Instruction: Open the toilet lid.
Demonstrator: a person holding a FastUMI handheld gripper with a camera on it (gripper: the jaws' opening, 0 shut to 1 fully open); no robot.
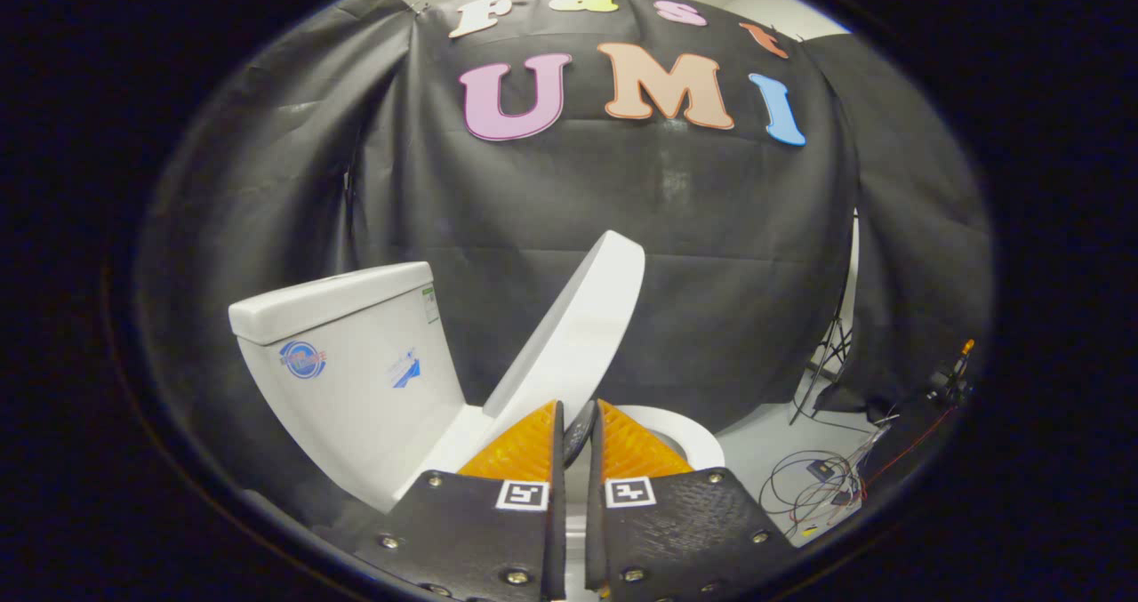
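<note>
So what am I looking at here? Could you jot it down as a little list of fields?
place: booth with a black cloth wall
toilet tank: white, beside the raised lid
lid: lifted partway, tilted up toward the tank
seat: down, just beyond the fingers
gripper: jaws nearly closed, a dark thin part between the orange fingers; whether they press on it is unclear
floor: loose wires
</note>
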